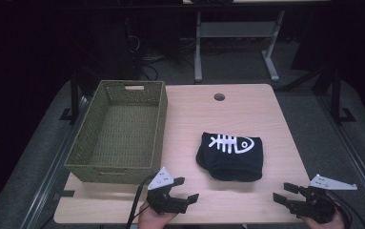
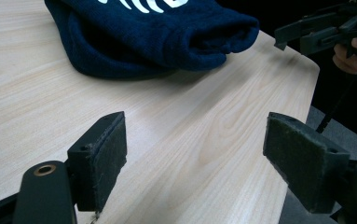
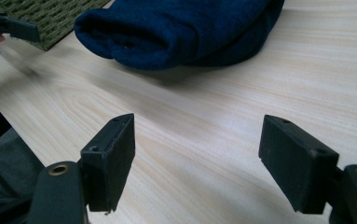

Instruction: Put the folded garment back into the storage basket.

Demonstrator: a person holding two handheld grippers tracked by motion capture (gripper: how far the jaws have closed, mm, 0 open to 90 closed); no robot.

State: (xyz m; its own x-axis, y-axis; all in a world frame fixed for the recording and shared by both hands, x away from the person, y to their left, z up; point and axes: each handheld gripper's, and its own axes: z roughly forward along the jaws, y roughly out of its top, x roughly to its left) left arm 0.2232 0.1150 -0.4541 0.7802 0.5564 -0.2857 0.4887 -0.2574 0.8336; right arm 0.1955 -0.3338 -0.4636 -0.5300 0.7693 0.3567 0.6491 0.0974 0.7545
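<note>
L gripper (image 1: 185,188) is held at bottom centre-left of the high view, jaws spread wide, nothing pinched. R gripper (image 1: 285,192) is held at bottom right, jaws likewise spread, empty. Both are kept low over the table (image 1: 247,100) near its front edge. The folded navy cloth (image 1: 231,156) w/ a white fishbone print is seen mid-frame, above & between the two grippers, apart from both. Basket (image 1: 123,90) is seen upper left, just beside the cloth's left.
</note>
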